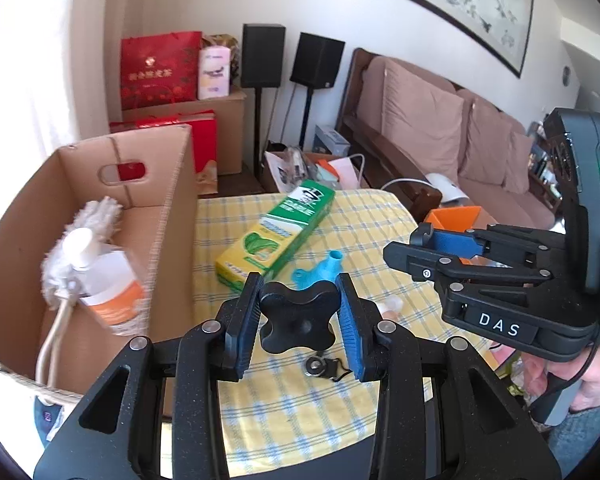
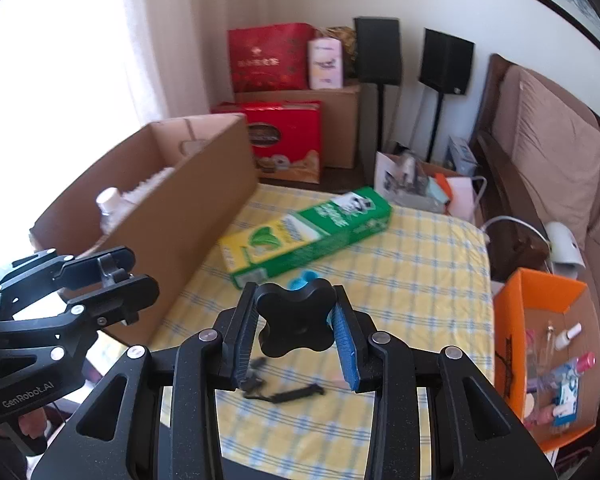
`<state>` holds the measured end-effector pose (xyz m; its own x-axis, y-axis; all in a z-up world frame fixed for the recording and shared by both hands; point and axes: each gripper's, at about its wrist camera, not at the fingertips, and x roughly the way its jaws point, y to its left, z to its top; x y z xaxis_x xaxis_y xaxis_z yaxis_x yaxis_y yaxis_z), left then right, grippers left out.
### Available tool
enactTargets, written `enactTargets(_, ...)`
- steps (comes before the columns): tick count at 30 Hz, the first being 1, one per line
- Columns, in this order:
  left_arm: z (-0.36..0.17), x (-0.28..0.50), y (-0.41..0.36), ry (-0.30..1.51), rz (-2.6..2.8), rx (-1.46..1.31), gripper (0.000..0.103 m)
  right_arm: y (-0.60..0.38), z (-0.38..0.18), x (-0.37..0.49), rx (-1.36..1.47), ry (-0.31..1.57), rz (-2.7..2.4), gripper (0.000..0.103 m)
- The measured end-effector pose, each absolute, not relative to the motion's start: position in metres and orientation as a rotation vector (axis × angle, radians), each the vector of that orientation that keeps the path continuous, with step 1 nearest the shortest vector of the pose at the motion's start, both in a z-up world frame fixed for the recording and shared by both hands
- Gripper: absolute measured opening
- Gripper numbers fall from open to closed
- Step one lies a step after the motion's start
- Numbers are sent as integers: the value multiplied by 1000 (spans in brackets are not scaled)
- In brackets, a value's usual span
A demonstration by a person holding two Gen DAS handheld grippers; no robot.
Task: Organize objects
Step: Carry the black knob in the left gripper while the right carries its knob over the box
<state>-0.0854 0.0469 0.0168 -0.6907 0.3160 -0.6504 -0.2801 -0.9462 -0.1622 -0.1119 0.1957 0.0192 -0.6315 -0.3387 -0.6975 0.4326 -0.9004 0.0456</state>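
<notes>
My left gripper [image 1: 298,280] is shut on a black four-lobed knob [image 1: 298,316], held above the yellow checked tablecloth [image 1: 372,216]. In the right wrist view my right gripper [image 2: 294,290] grips a black knob [image 2: 296,322] of the same shape. Each gripper shows in the other's view: the right gripper [image 1: 404,244] at the right, the left gripper [image 2: 136,270] at the left with a metal stud between its jaws. Beyond the fingertips lie a green and yellow toothpaste box [image 1: 278,232] [image 2: 308,228] and a small blue plastic piece [image 1: 320,270] [image 2: 304,278].
An open cardboard box [image 1: 168,208] [image 2: 196,208] at the table's left holds a white-capped bottle [image 1: 108,284] and a fluffy duster [image 1: 96,216]. A black strap [image 1: 320,366] [image 2: 284,394] lies under the grippers. An orange box [image 2: 512,340] of small items stands off the right edge.
</notes>
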Motion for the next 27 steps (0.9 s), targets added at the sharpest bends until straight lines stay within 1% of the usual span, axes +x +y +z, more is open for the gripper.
enactTargets(7,30,-74,6,-80,2702,-1018,34,148,34,-102,970,200,-2438,36)
enactTargets(14,29,-70,-42,-128,2777,-1046,34,99,42,-96,921,228,-2372,36)
enactTargets(27,23,-75,-102,-171,2856,-1102,34,41,33,-100,921,216,-2275,36)
